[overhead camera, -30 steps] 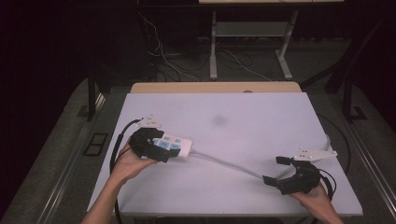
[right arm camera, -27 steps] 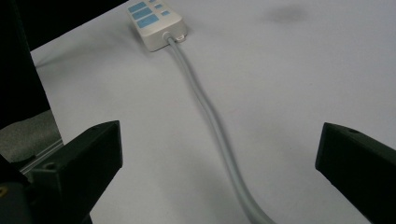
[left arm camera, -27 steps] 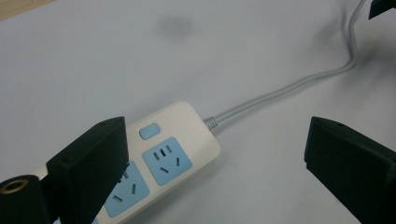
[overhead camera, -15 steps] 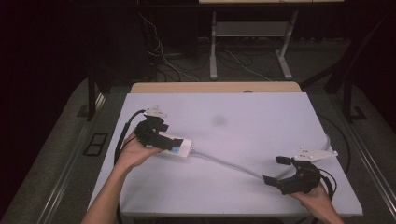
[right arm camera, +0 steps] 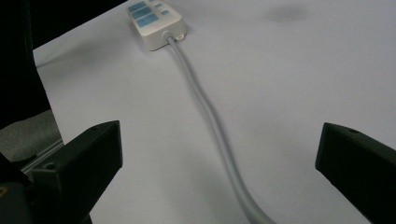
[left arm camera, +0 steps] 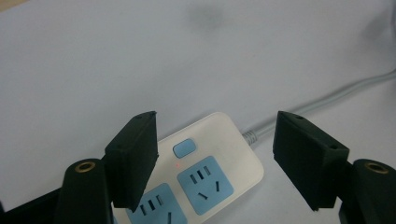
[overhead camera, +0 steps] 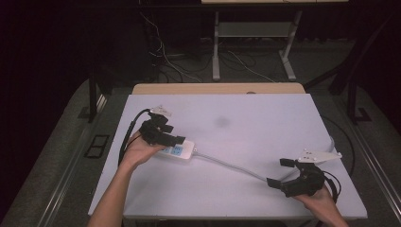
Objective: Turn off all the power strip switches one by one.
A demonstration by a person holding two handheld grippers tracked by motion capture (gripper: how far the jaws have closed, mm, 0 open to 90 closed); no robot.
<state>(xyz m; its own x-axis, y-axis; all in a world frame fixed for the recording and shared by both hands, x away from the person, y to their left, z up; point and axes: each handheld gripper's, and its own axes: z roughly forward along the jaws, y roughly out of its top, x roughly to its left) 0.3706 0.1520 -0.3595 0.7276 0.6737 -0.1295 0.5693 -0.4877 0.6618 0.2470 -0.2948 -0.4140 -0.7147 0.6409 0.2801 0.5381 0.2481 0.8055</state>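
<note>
Power strip (overhead camera: 178,150) under left gripper (overhead camera: 171,139), grey cable (overhead camera: 231,166) toward right gripper (overhead camera: 278,173)

Beyond my white tabletop (overhead camera: 265,113), with its dark smudge (overhead camera: 221,122), loose cables (overhead camera: 179,61) lie on the floor by a metal stand (overhead camera: 253,33).

One power strip (overhead camera: 179,150) (white, blue sockets), one cable (overhead camera: 231,165), two grippers.

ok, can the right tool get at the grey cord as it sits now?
Probably yes. The right tool is open with the grey cord running along the bare table between its jaws, and nothing lies on or beside the cord there.
</note>
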